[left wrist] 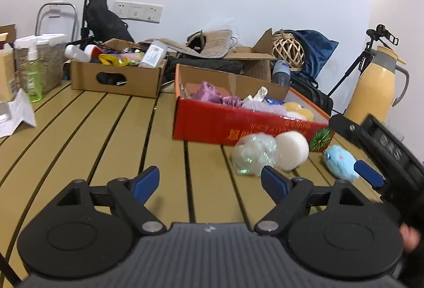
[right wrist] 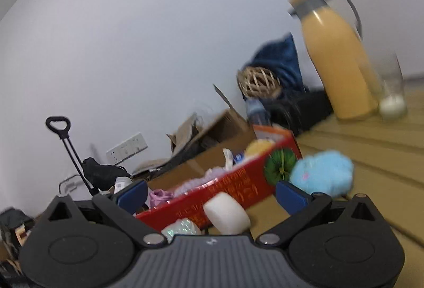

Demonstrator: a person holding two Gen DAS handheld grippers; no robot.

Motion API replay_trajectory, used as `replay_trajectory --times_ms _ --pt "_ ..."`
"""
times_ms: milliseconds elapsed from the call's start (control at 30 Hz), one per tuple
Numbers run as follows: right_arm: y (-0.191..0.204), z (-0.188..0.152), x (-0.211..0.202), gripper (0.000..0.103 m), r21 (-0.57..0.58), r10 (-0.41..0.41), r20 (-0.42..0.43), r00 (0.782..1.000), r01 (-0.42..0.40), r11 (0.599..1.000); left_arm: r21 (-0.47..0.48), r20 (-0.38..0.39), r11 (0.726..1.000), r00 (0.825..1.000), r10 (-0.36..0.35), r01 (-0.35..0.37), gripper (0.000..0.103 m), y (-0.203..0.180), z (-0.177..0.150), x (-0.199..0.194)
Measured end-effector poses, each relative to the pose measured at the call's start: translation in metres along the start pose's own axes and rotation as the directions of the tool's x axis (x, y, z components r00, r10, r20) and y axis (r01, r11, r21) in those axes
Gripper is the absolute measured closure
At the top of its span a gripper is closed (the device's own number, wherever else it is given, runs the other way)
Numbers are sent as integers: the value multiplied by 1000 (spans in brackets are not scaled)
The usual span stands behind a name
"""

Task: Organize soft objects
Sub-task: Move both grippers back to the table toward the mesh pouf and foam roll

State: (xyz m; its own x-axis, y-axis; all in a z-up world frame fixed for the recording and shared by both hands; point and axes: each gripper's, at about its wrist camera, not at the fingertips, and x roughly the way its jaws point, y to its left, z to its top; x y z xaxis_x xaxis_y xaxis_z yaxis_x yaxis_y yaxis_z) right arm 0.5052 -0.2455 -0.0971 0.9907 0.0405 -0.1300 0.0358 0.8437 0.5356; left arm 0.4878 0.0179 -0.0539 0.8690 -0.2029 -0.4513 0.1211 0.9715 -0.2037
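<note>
A red box (left wrist: 238, 126) on the slatted wooden table holds several soft items, purple, white and yellow. Before its front wall lie a shiny crumpled ball (left wrist: 254, 155), a white sponge cylinder (left wrist: 291, 150) and a light-blue plush (left wrist: 340, 162). My left gripper (left wrist: 210, 182) hangs open over bare table, left of the ball, nothing between its pads. My right gripper (left wrist: 356, 153) reaches in from the right beside the plush. In the right wrist view that gripper (right wrist: 212, 195) stands wide open; the sponge (right wrist: 226, 212) and red box (right wrist: 251, 182) show between its fingers, untouched, the plush (right wrist: 323, 172) just past the right finger.
A brown carton (left wrist: 116, 76) of bottles and a green spray bottle (left wrist: 33, 76) stand at the back left, papers (left wrist: 16, 113) near the left edge. A yellow thermos (right wrist: 336, 62) and a glass (right wrist: 392, 92) stand at the right. Bags and a wicker ball (left wrist: 288, 52) crowd the back.
</note>
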Motion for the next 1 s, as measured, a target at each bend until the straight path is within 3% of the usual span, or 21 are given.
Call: replay_trajectory --times_ms 333,600,800,1000 --pt "14 -2 -15 0 -84 10 5 1000 -10 996 -22 18 1000 1000 6 -6 17 -4 -19 -46" --pt "6 35 -97 0 -92 40 -28 999 -42 995 -23 25 999 999 -40 41 16 -23 -36 -95" --pt "-1 73 -174 0 -220 70 -23 997 -74 973 -14 67 998 996 -60 61 16 -43 -47 -139" --pt "-15 85 -224 0 -325 33 -71 997 -54 944 9 116 996 990 -84 84 13 -56 -53 -183"
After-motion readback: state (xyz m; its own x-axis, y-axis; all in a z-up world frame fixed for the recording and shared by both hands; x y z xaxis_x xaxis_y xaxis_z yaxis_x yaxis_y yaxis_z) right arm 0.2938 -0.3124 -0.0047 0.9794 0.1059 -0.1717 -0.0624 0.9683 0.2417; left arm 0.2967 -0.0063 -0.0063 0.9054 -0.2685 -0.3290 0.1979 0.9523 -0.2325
